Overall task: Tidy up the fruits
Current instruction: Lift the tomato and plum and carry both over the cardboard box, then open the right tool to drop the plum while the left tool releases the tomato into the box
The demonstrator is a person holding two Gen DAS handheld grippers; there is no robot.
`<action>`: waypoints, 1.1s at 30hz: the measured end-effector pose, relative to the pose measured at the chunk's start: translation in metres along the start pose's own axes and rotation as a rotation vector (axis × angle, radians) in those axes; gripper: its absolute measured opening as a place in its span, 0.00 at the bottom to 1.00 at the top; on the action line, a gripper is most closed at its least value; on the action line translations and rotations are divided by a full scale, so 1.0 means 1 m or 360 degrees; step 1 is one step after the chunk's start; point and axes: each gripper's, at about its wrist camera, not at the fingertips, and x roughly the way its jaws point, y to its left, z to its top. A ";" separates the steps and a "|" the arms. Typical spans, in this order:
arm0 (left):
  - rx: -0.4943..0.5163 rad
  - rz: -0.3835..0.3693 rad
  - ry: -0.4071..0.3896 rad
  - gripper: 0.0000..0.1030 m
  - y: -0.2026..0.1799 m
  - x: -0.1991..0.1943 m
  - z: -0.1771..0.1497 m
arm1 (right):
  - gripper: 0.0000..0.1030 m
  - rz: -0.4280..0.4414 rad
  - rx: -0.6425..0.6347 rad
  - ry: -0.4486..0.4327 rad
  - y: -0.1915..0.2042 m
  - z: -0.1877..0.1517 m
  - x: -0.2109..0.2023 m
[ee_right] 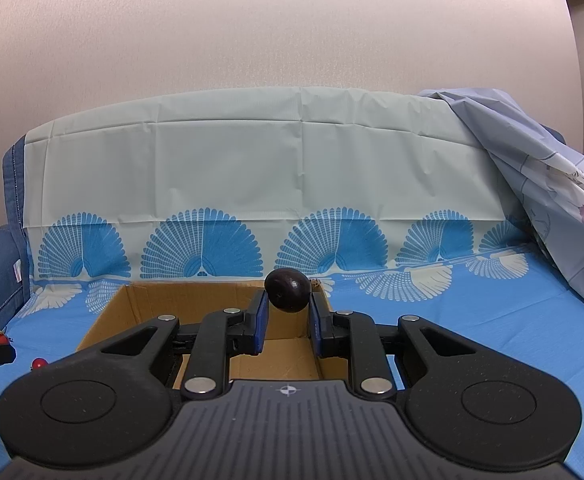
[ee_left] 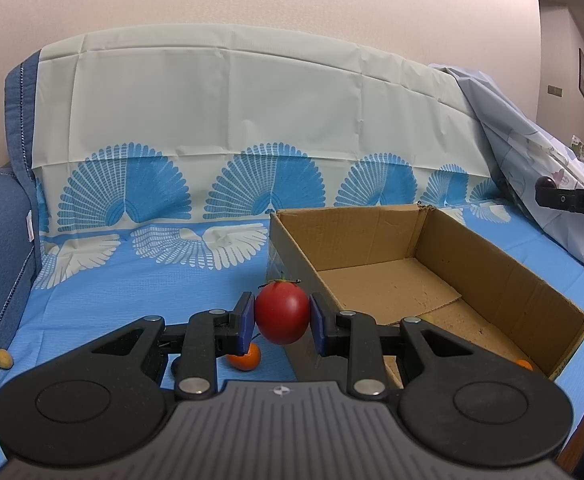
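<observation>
Left wrist view: the left gripper (ee_left: 281, 320) clamps a red tomato (ee_left: 282, 312) between its blue pads, just outside the cardboard box (ee_left: 492, 272); released here, it would probably drop onto the blue cloth (ee_left: 152, 280) beside a small orange fruit (ee_left: 245, 357).

Right wrist view: the right gripper (ee_right: 286, 312) pinches a dark plum (ee_right: 287, 290) at its fingertips above the box; so shallow a hold may slip.

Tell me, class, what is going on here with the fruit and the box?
A person is sorting fruit with two handheld grippers. The left gripper is shut on a red tomato, beside the cardboard box. The right gripper is shut on a dark purple fruit, in front of the box. A small orange fruit lies on the blue cloth.
</observation>
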 end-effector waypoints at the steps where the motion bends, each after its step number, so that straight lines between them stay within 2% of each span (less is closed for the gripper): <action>1: 0.0002 -0.0003 0.0002 0.31 0.000 0.000 0.000 | 0.22 -0.0001 0.0000 0.0000 0.000 0.000 0.000; 7: 0.0041 -0.0045 -0.0010 0.31 -0.002 -0.001 -0.001 | 0.22 -0.0003 -0.0009 0.0006 0.001 -0.001 0.001; 10: 0.0092 -0.0105 -0.0040 0.31 -0.010 -0.005 -0.003 | 0.22 0.0004 -0.0024 0.0007 0.002 -0.001 0.002; 16: 0.0232 -0.0258 -0.0128 0.31 -0.044 -0.018 -0.011 | 0.22 0.0007 -0.0040 0.0018 0.000 -0.001 0.003; 20: 0.0293 -0.0342 -0.0115 0.31 -0.068 -0.016 -0.020 | 0.23 0.0003 -0.0042 0.0032 -0.001 -0.001 0.003; 21: 0.0310 -0.0359 -0.0101 0.35 -0.073 -0.015 -0.022 | 0.34 -0.0005 -0.0043 0.0050 0.000 -0.001 0.005; 22: 0.0332 -0.0378 -0.0080 0.47 -0.078 -0.014 -0.025 | 0.45 -0.0017 -0.0044 0.0071 0.000 -0.001 0.007; 23: 0.0354 -0.0381 -0.0080 0.53 -0.082 -0.014 -0.027 | 0.64 -0.0035 -0.0049 0.0083 0.000 -0.002 0.009; 24: 0.0383 -0.0376 -0.0096 0.59 -0.086 -0.016 -0.029 | 0.69 -0.0056 -0.0059 0.0077 0.001 -0.002 0.009; 31: 0.0397 -0.0345 -0.0104 0.59 -0.085 -0.014 -0.031 | 0.70 -0.0080 -0.0058 0.0077 0.003 -0.002 0.009; 33: 0.0402 -0.0315 -0.0102 0.57 -0.083 -0.012 -0.030 | 0.75 -0.0093 -0.0060 0.0076 0.004 -0.002 0.010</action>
